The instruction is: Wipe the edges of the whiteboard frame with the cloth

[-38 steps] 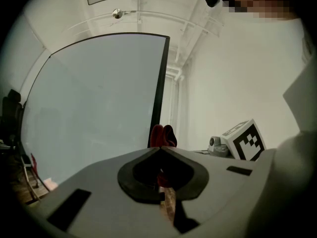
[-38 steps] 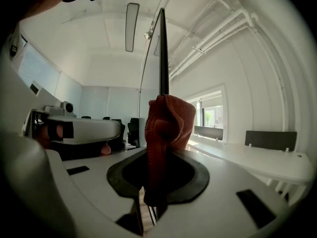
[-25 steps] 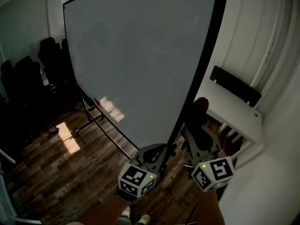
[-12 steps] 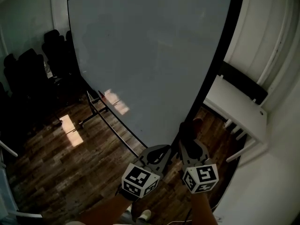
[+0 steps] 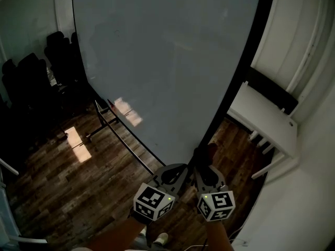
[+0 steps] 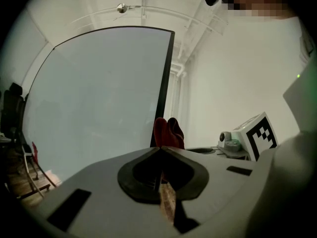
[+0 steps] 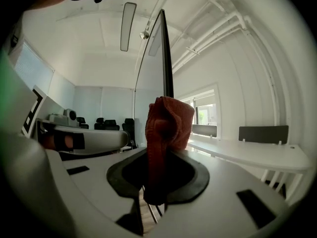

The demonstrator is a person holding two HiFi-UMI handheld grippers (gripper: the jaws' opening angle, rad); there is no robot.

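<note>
Right gripper [image 5: 208, 171] is clamped on the cloth [image 7: 167, 125]. The red wad stands up out of the jaws, with a tail hanging down between them. Left gripper [image 6: 161, 149] has its jaws pressed together with nothing in them, and it sits just beside the right one, on its left.

The cloth is low on the right-hand side of the whiteboard [image 5: 157, 61], at the black frame [image 7: 166, 53]. In the right gripper view the frame is seen edge-on and rises straight up from behind the cloth, so cloth and edge are in line. The cloth looks pressed to the edge, but contact can't be confirmed.

The frame's long axis runs up and away from the jaws, and nearly all of this edge lies above the cloth. Only a short stretch of it lies below.

Judgement: the wipe is on the right vertical edge, near its lower end. The next stroke should follow that axis with the cloth kept on the thin edge. The right gripper is the nearer and working one, and the left is idle. Risk: the cloth slides off the narrow edge onto the board face.
</note>
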